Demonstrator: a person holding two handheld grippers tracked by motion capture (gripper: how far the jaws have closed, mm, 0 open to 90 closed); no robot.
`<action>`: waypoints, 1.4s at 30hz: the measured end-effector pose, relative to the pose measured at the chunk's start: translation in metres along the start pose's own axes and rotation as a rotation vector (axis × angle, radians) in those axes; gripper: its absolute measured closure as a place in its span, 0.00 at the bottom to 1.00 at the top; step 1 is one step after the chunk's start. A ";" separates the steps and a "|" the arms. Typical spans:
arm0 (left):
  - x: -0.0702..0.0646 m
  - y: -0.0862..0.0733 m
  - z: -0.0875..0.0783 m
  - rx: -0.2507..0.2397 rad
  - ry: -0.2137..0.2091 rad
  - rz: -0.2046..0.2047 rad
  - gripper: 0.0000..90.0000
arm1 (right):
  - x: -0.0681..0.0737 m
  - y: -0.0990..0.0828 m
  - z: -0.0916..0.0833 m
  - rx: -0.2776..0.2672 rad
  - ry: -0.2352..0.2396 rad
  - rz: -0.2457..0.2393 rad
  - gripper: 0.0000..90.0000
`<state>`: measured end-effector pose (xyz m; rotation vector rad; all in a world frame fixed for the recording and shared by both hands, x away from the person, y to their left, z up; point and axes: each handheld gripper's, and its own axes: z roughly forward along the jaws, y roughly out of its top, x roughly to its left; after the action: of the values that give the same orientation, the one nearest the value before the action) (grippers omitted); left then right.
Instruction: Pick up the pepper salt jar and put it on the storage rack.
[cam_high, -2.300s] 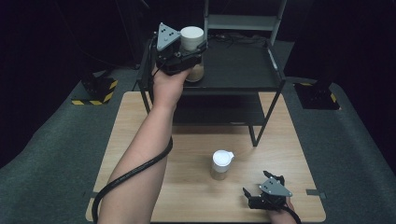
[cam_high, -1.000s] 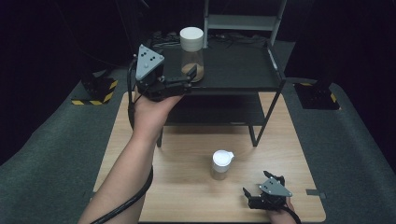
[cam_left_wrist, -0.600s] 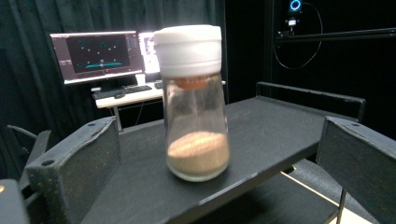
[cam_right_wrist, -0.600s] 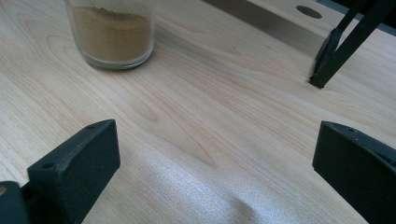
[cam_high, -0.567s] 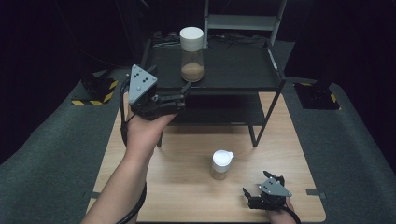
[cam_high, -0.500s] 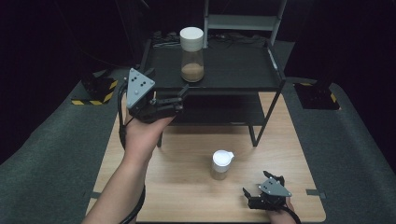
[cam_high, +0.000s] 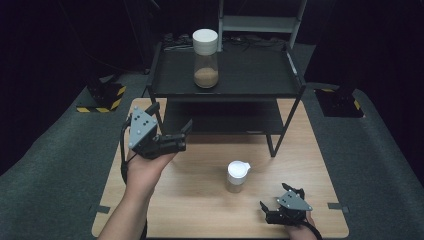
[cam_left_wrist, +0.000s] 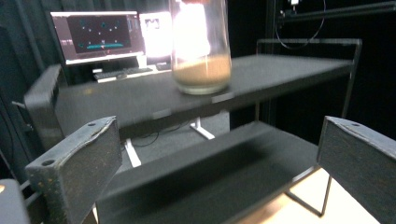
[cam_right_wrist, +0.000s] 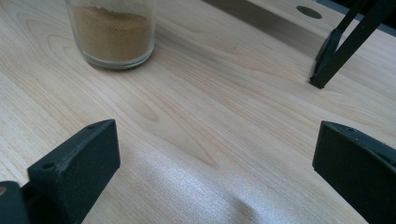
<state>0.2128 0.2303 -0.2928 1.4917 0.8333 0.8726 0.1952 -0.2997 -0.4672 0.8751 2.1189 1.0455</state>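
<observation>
In the high view, a tall clear jar (cam_high: 205, 59) with a white cylindrical lid stands upright on the top tier of a black metal shelf rack (cam_high: 265, 75) at the far side of the table; brown powder fills its bottom part. A second, shorter jar (cam_high: 237, 176) with a white lid stands on the pale wooden table (cam_high: 200, 200), near and to the right of centre. The left gripper (cam_high: 172, 142) hovers at the left, just in front of the rack's lower tier, well apart from the tall jar, its jaws spread and holding nothing. The right gripper (cam_high: 270, 212) rests low at the near right edge of the table, near the short jar but not touching it, jaws parted.

In the left gripper view, the matte black jaws stand wide apart and empty. Beyond them, blurred, the glass jar (cam_left_wrist: 201, 46) with its band of tan powder sits on the flat dark upper shelf (cam_left_wrist: 280, 70); a lit monitor (cam_left_wrist: 95, 35) glows far left.

In the right gripper view, the jaws are released over smooth, light-grained wood (cam_right_wrist: 210, 116). The round glass base of the short jar (cam_right_wrist: 112, 32), packed with fine brown powder, stands at the far left; a black rack leg (cam_right_wrist: 338, 53) angles down at the far right.
</observation>
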 end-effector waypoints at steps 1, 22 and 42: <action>0.000 -0.004 -0.001 0.006 -0.002 -0.003 0.00 | 0.000 0.000 0.000 0.000 0.000 0.000 0.00; -0.012 -0.078 -0.020 0.132 0.021 0.021 0.00 | 0.001 0.000 0.000 0.002 -0.004 -0.011 0.00; -0.006 -0.157 -0.028 0.292 -0.010 -0.043 0.01 | 0.005 0.002 0.001 0.010 -0.016 -0.017 0.00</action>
<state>0.1815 0.2513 -0.4482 1.7217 1.0149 0.7333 0.1936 -0.2947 -0.4672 0.8664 2.1161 1.0168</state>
